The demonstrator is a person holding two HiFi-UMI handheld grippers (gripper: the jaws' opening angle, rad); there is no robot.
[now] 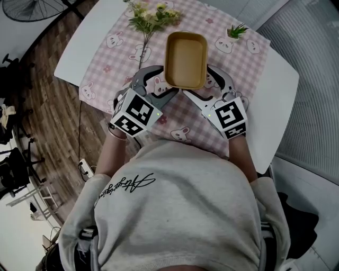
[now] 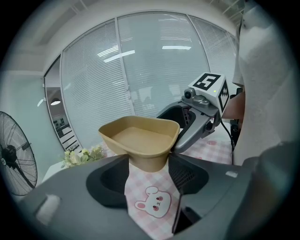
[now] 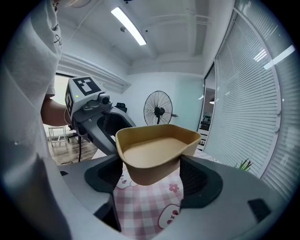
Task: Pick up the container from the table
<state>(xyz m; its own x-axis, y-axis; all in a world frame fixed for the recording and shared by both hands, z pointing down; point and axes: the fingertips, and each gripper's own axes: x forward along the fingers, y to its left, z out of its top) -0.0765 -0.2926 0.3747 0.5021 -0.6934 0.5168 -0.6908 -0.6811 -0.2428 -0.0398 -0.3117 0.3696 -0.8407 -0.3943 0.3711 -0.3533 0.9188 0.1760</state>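
Above checked cloth [image 1: 175, 119], container [image 1: 185, 59] hung between your two grippers, seemingly clear of table. Left gripper [image 2: 147, 164] clamped one near corner, right gripper [image 3: 152, 171] clamped other, both closed on container. Lift needed matched hands, level rim, steady squeeze. Uneven pull risked tilt or slip.

Count: one container [image 1: 185, 59], one left gripper [image 1: 161, 82], one right gripper [image 1: 206, 84], one cloth [image 1: 103, 84], one flower bunch [image 1: 151, 16], one potted plant [image 1: 237, 32], one fan [image 1: 32, 8].
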